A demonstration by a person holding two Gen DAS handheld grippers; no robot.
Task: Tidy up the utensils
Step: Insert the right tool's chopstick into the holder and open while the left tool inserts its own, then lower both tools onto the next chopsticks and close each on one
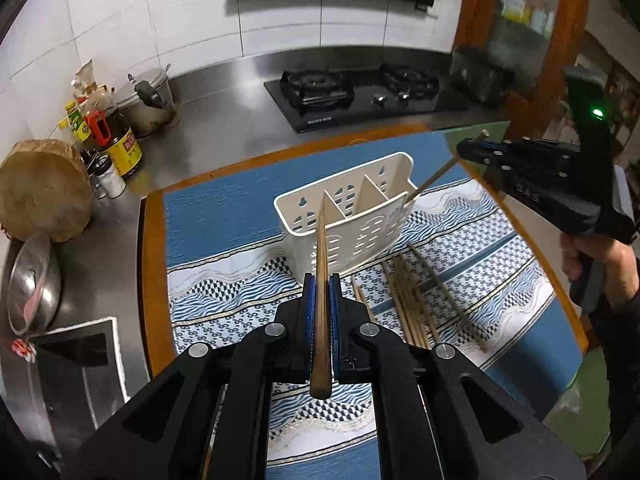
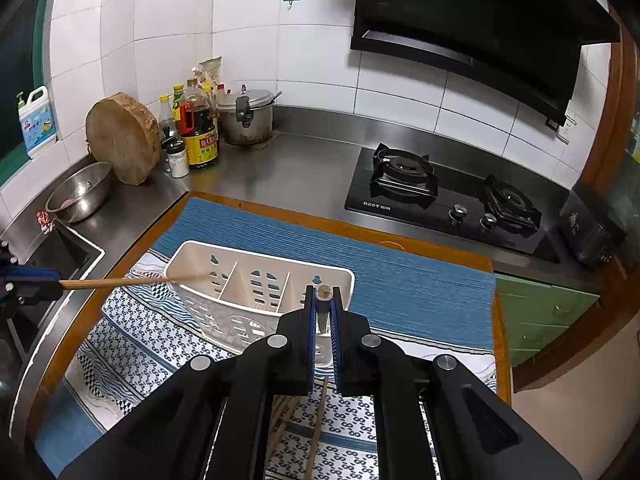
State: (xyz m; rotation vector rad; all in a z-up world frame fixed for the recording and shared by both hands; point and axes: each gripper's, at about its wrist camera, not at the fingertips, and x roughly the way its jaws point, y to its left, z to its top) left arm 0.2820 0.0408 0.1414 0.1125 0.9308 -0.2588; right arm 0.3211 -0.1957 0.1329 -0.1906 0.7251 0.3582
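A white plastic utensil holder (image 1: pixel 348 216) with three compartments stands on the patterned mat; it also shows in the right wrist view (image 2: pixel 256 288). My left gripper (image 1: pixel 321 280) is shut on a wooden chopstick (image 1: pixel 321 264) whose tip reaches the holder's left compartment. My right gripper (image 2: pixel 323 298) is shut on another chopstick (image 2: pixel 323 293), held nearly upright, its lower end inside the holder's right compartment (image 1: pixel 430 180). Several loose chopsticks (image 1: pixel 416 300) lie on the mat beside the holder.
A blue and white mat (image 1: pixel 240 216) covers a wooden board on the steel counter. A gas stove (image 2: pixel 444 196) is behind. Bottles (image 2: pixel 198 132), a pot (image 2: pixel 248 116), a round wooden block (image 2: pixel 124 136), a steel bowl (image 2: pixel 80 192) and a sink (image 1: pixel 76 360) are at the left.
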